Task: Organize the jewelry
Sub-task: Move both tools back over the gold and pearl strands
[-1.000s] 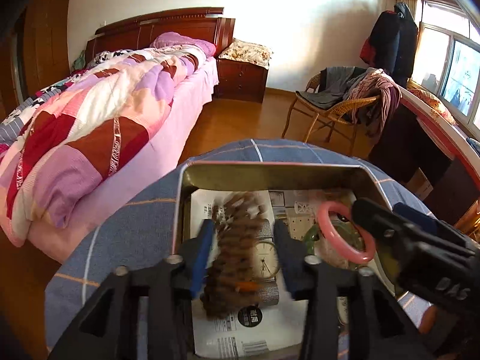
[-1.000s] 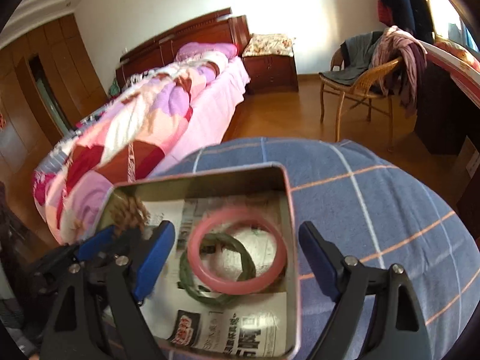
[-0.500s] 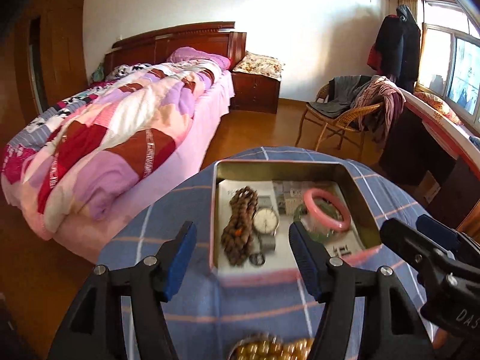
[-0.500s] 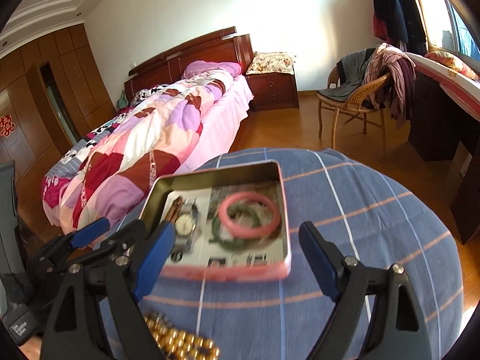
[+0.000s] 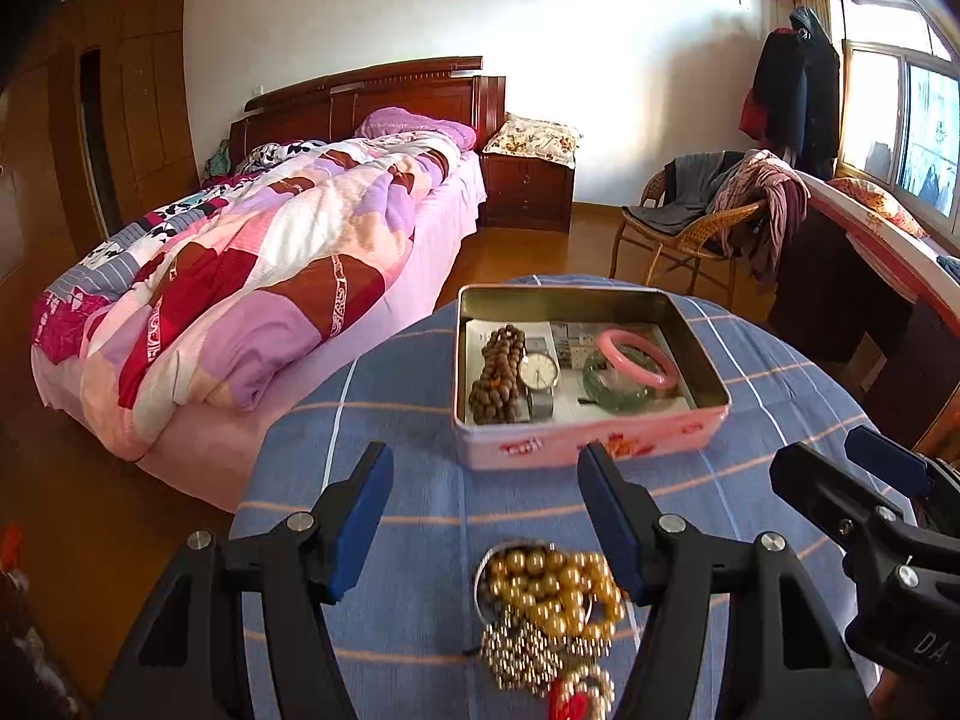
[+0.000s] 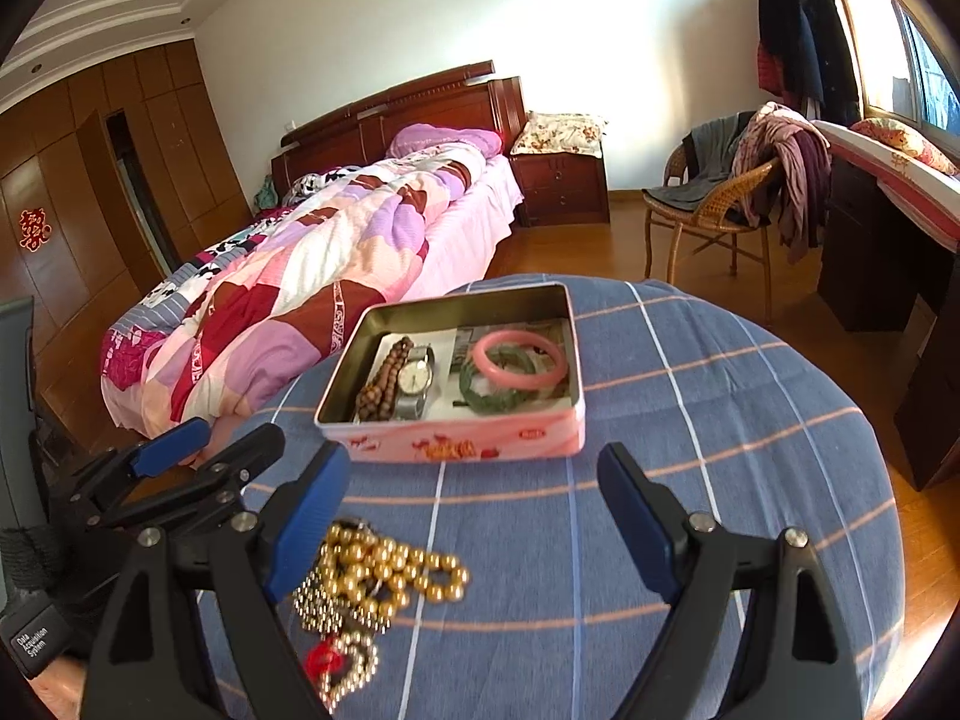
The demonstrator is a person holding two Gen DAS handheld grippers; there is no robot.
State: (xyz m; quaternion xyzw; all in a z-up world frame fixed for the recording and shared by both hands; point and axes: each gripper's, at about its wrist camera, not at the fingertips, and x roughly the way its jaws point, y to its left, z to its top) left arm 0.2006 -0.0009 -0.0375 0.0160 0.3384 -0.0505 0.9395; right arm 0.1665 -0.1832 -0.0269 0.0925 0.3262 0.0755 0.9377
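A pink tin box (image 5: 591, 449) (image 6: 456, 443) stands on the round table. In it lie a brown bead string (image 5: 497, 373) (image 6: 384, 378), a wristwatch (image 5: 538, 372) (image 6: 415, 379), a pink bangle (image 5: 639, 348) (image 6: 519, 359) and a green bangle (image 5: 615, 387) (image 6: 495, 395). A pile of gold beads and chains (image 5: 552, 612) (image 6: 372, 582) lies on the cloth near me. My left gripper (image 5: 486, 510) is open and empty above the pile. My right gripper (image 6: 474, 516) is open and empty, with the pile by its left finger.
The table has a blue plaid cloth (image 5: 408, 396) (image 6: 720, 420). A bed with a patchwork quilt (image 5: 258, 276) stands to the left. A wicker chair with clothes (image 5: 702, 222) and a dark desk (image 6: 870, 252) stand to the right.
Both grippers have pulled back from the tin toward me. The left gripper let go of the brown bead string, which now lies in the tin. The gold pile has come into view.
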